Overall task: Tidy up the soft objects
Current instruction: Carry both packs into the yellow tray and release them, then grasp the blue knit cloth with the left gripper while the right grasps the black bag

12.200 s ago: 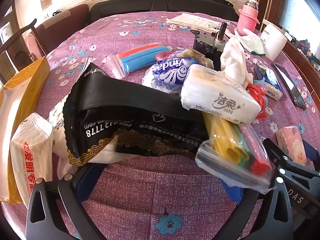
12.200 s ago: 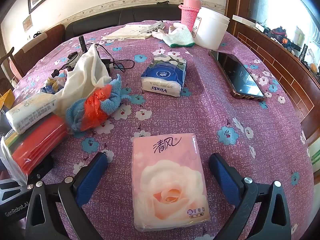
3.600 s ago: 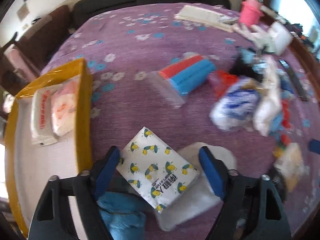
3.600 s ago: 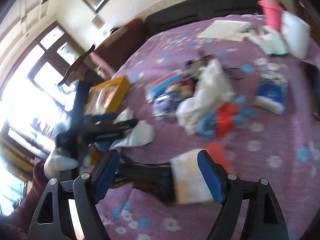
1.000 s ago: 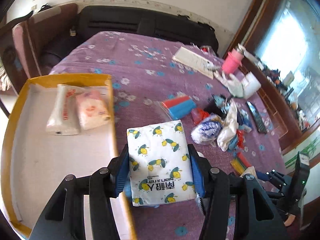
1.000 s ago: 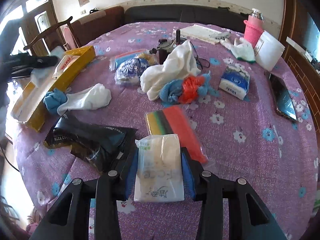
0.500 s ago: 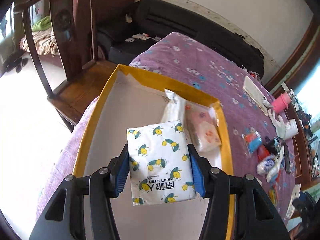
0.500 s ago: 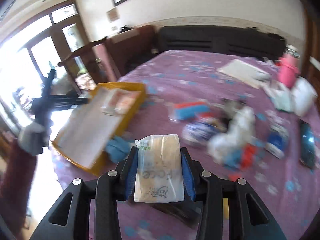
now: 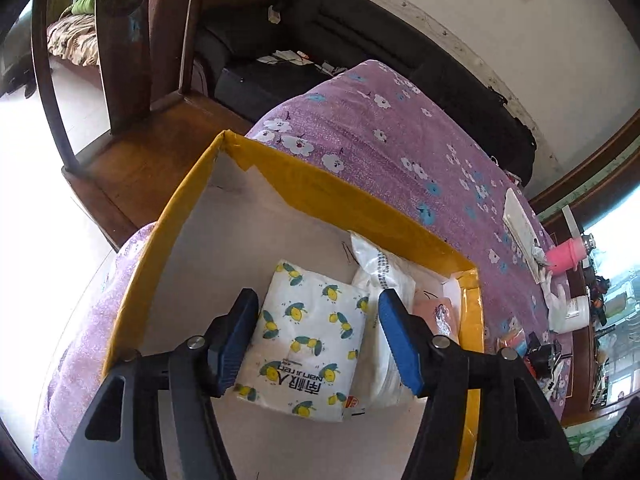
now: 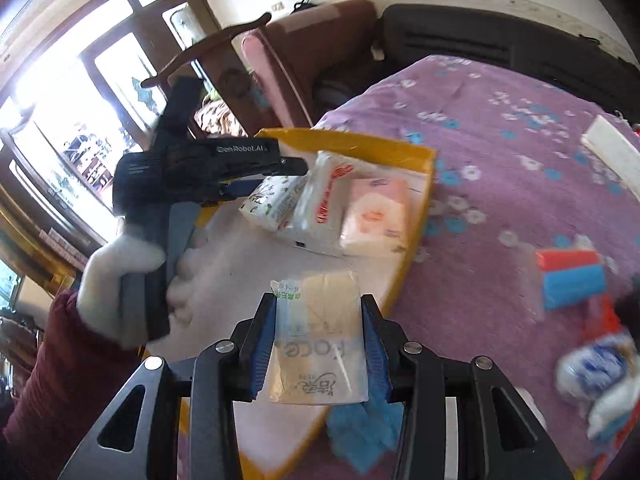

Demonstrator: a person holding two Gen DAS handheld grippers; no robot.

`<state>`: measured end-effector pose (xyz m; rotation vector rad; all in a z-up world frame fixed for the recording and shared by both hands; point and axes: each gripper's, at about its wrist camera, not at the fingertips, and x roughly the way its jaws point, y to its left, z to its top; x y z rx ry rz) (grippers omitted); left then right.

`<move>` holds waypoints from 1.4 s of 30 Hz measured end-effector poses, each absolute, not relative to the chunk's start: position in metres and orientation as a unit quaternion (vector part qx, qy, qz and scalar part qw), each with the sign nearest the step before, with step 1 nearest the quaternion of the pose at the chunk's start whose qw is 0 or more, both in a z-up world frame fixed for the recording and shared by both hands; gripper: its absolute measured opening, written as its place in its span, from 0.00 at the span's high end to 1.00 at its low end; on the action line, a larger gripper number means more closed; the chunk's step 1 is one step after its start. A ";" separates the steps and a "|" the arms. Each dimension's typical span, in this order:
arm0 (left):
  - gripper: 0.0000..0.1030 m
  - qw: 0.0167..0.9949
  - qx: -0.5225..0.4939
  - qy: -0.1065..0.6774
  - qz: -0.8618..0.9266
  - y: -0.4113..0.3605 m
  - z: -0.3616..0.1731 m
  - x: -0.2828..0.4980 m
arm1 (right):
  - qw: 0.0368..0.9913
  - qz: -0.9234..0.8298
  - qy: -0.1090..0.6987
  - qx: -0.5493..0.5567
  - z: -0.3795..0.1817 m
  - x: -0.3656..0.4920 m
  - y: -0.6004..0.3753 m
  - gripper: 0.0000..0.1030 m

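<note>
Left wrist view: the left gripper (image 9: 316, 338) stands open around the lemon-print tissue pack (image 9: 306, 340) lying in the yellow tray (image 9: 344, 194). The right gripper (image 10: 318, 344) is clamped on a clear-wrapped tissue pack (image 10: 318, 336).

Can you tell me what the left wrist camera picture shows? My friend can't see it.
The left gripper is open around a white tissue pack with lemon prints lying in a yellow-rimmed box. Two more packs, a white one and a pink one, lie beside it, on a purple flowered tablecloth.

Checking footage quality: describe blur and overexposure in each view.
Left wrist: sharp on the lemon-print tissue pack and yellow tray; floor at left blown out. Right wrist: held tissue pack sharp, right-side clutter motion-blurred, windows overexposed.
</note>
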<state>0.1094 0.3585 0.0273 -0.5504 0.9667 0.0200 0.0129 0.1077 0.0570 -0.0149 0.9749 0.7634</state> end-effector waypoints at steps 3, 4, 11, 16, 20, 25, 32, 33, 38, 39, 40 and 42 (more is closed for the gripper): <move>0.37 0.857 -0.267 0.441 0.000 0.361 0.038 0.097 | 0.809 0.360 0.465 -0.015 0.050 0.020 0.128 0.56; 0.35 0.860 -0.267 0.435 0.001 0.362 0.042 0.093 | 0.808 0.358 0.467 -0.019 0.046 0.023 0.134 0.55; 0.30 0.883 -0.263 0.390 0.008 0.364 0.071 0.061 | 0.798 0.352 0.489 0.007 0.031 0.047 0.134 0.38; 0.28 0.895 -0.250 0.369 -0.007 0.353 0.089 0.031 | 0.830 0.324 0.454 0.013 0.057 0.033 0.083 0.30; 0.23 0.907 -0.222 0.356 -0.021 0.327 0.097 0.000 | 0.844 0.282 0.456 -0.006 0.053 0.024 0.047 0.30; 0.20 0.904 -0.180 0.386 -0.033 0.281 0.081 -0.009 | 0.822 0.280 0.495 -0.037 0.024 0.013 0.055 0.30; 0.20 0.876 -0.176 0.446 -0.053 0.228 0.047 0.006 | 0.804 0.277 0.524 -0.045 0.011 0.010 0.051 0.31; 0.21 0.873 -0.171 0.454 -0.053 0.220 0.042 0.006 | 0.802 0.275 0.528 -0.047 0.012 0.009 0.045 0.31; 0.21 0.855 -0.161 0.491 -0.046 0.198 0.020 0.004 | 0.784 0.279 0.555 -0.009 0.010 -0.001 0.010 0.30; 0.21 0.852 -0.157 0.498 -0.042 0.196 0.015 0.003 | 0.782 0.273 0.560 -0.004 0.010 -0.006 0.000 0.30; 0.19 0.859 -0.142 0.490 -0.036 0.193 0.016 0.000 | 0.782 0.267 0.563 -0.004 0.010 -0.011 -0.007 0.30; 0.18 0.861 -0.109 0.496 -0.023 0.185 0.016 -0.003 | 0.785 0.246 0.568 -0.018 0.008 -0.020 -0.023 0.30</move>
